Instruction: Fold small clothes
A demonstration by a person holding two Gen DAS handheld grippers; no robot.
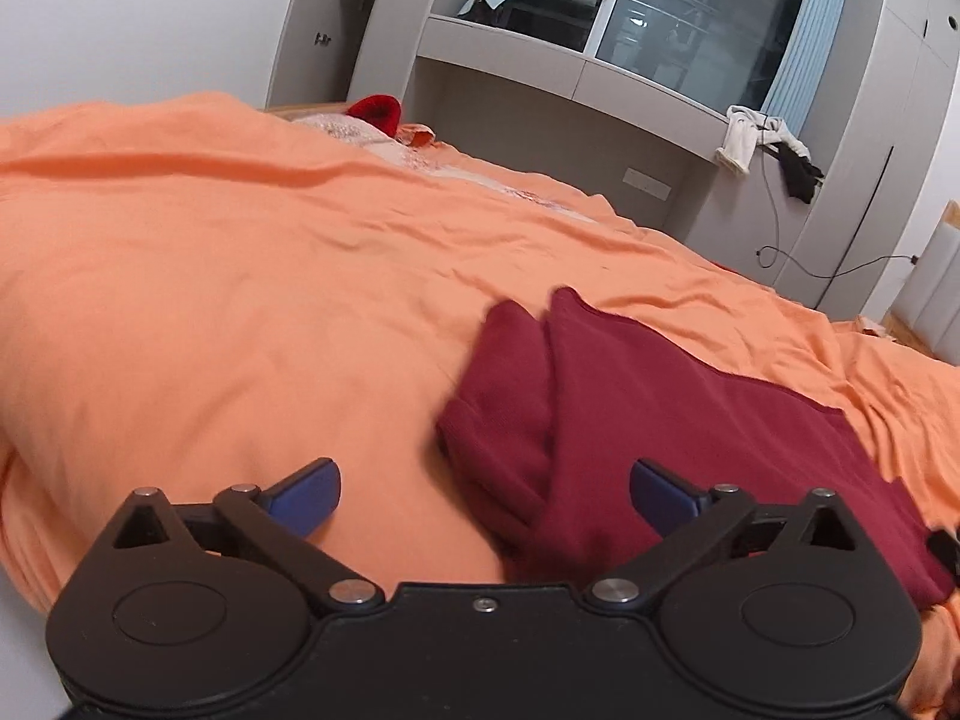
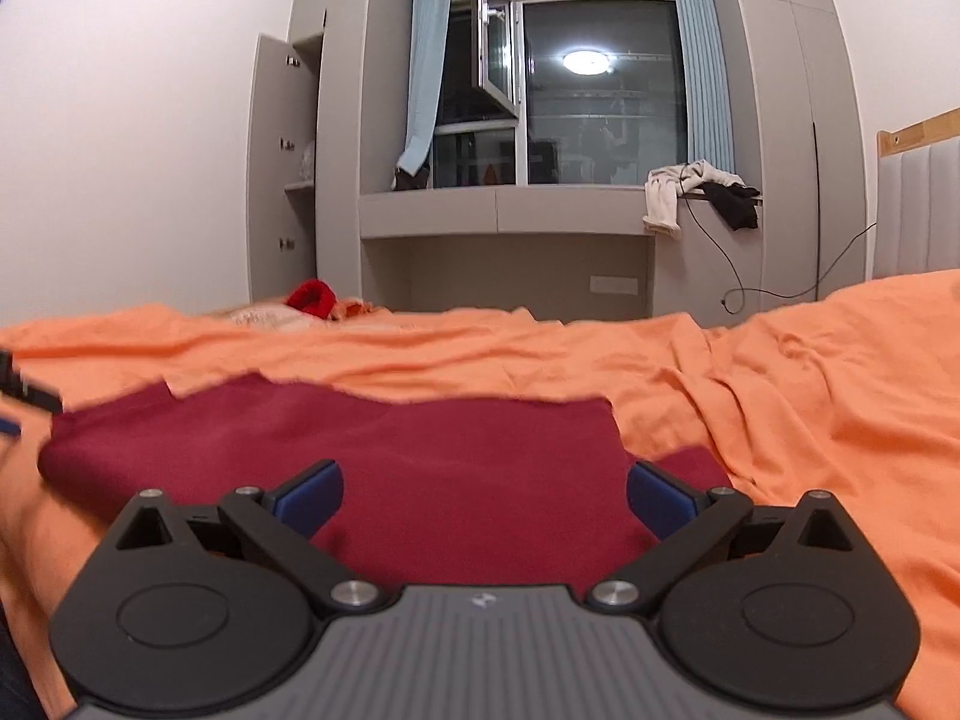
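A dark red garment lies on the orange bed cover, partly folded, with a sleeve doubled over at its left side. My left gripper is open and empty, just above the garment's left edge. In the right wrist view the same garment lies flat and wide. My right gripper is open and empty, low over the garment's near edge. A bit of the left gripper shows at the far left of that view.
A red item and a pale patterned cloth lie at the bed's far end. A window ledge holds white and black clothes with a hanging cable. An open cupboard stands left, a padded headboard right.
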